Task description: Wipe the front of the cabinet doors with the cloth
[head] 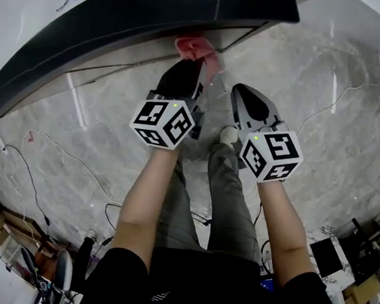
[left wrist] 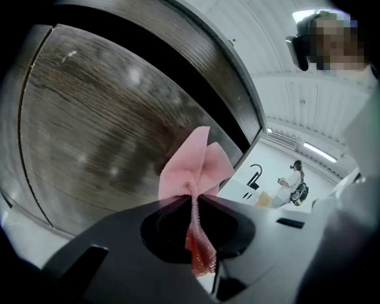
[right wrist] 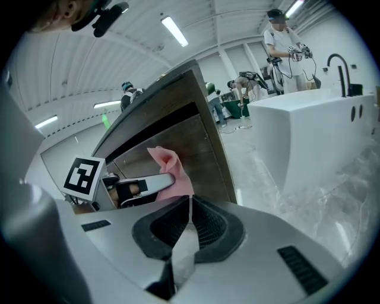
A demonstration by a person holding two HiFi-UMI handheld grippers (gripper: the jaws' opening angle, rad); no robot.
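A pink cloth point(left wrist: 195, 164) is pinched in my left gripper point(left wrist: 191, 195), whose jaws are shut on it; its loose end hangs close in front of the dark wood cabinet door point(left wrist: 101, 124). In the head view the left gripper point(head: 198, 63) holds the cloth point(head: 197, 50) just under the cabinet's black top point(head: 131, 26). My right gripper point(head: 246, 99) hangs beside it, lower and to the right, jaws shut with nothing between them. The right gripper view shows its closed jaws point(right wrist: 190, 205), with the cloth point(right wrist: 172, 172) and cabinet door point(right wrist: 196, 148) beyond.
Marble floor point(head: 319, 102) with loose cables point(head: 50, 161) lies below. A white counter with a black tap point(right wrist: 332, 119) stands to the right of the cabinet. People point(right wrist: 282, 41) work in the background. The person's legs point(head: 220, 192) are beneath the grippers.
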